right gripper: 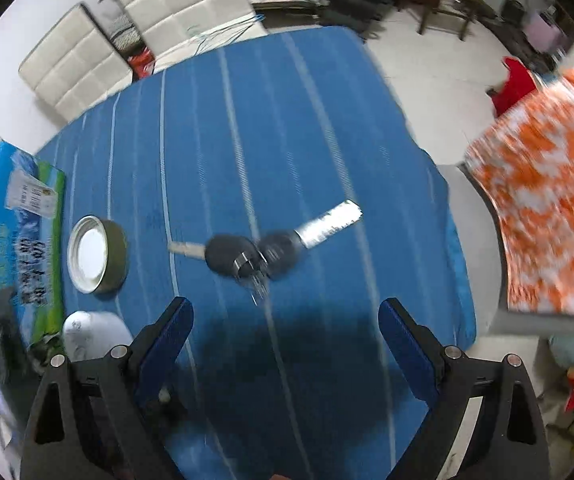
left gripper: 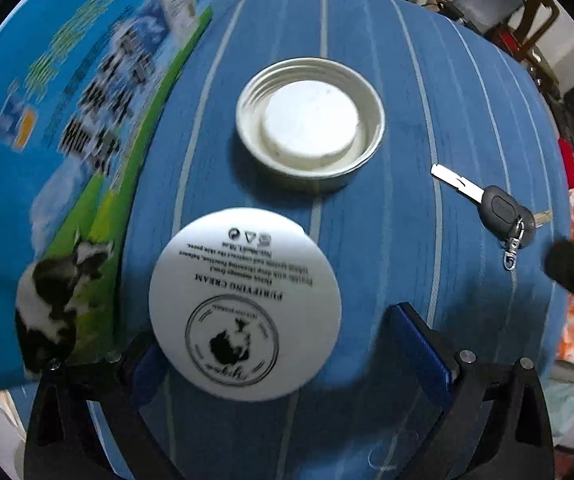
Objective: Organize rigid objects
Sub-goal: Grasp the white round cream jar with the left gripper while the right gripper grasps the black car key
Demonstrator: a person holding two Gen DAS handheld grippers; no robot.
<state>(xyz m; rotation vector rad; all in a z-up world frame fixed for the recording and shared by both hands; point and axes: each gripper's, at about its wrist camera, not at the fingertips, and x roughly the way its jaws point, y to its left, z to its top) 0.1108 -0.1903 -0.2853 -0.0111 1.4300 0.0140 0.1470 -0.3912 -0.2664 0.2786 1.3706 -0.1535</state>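
On the left of the left view stands our blue box (left gripper: 47,152). Our left claw (left gripper: 283,344) is wide open around the white jar (left gripper: 245,304), not squeezing yet. Above, in the middle, sits the lid (left gripper: 311,124). The keys (right gripper: 253,254) lie mid-frame before our right claw (right gripper: 285,328), open and empty. The smooth jar could slip. The striped blue cloth (right gripper: 247,120) covers the table; white chairs (right gripper: 159,12) behind.
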